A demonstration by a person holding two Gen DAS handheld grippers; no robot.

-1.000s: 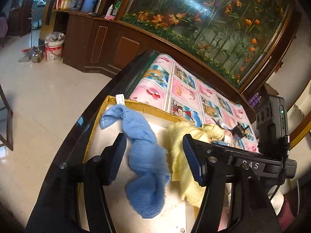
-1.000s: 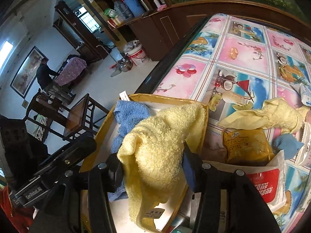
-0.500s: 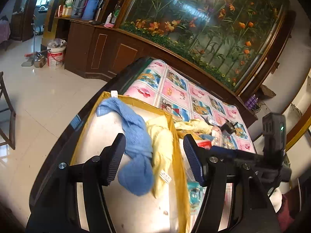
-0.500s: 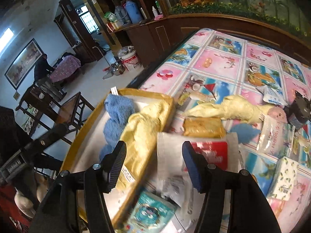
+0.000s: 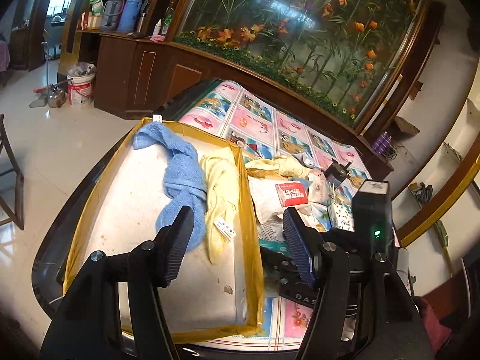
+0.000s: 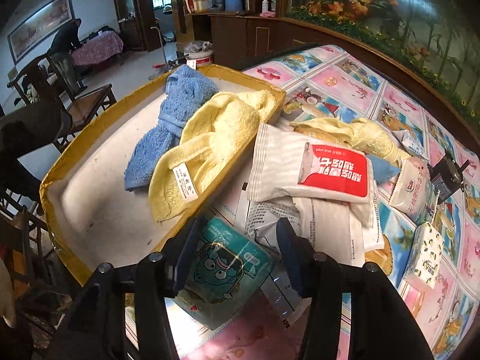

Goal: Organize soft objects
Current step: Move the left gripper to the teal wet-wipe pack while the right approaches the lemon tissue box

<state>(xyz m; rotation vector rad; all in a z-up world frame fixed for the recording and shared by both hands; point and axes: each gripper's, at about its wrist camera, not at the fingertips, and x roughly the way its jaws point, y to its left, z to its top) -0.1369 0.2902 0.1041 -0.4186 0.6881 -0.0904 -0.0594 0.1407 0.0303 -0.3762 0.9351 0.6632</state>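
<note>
A blue towel [image 5: 183,180] [image 6: 168,123] and a yellow towel [image 5: 220,186] [image 6: 207,147] lie side by side in the yellow-rimmed box [image 5: 90,198] [image 6: 57,177]. The yellow towel leans on the box's right wall. A second yellow cloth [image 6: 351,135] [image 5: 279,163] lies on the patterned tablecloth among packets. My left gripper [image 5: 237,240] is open and empty above the box's near right part. My right gripper [image 6: 237,249] is open, with a teal tissue pack [image 6: 222,270] between its fingers, untouched as far as I can see.
White-and-red packet [image 6: 315,171], paper sheets [image 6: 300,225], small tissue packs [image 6: 426,255], a blue piece [image 6: 384,171] and a black gadget [image 6: 447,174] clutter the table right of the box. The right gripper body [image 5: 360,240] shows in the left view. Chairs stand on the floor at left.
My right gripper let go of the yellow towel in the box, opened and drew back to the right over the packets. My left gripper pulled back and up from the blue towel.
</note>
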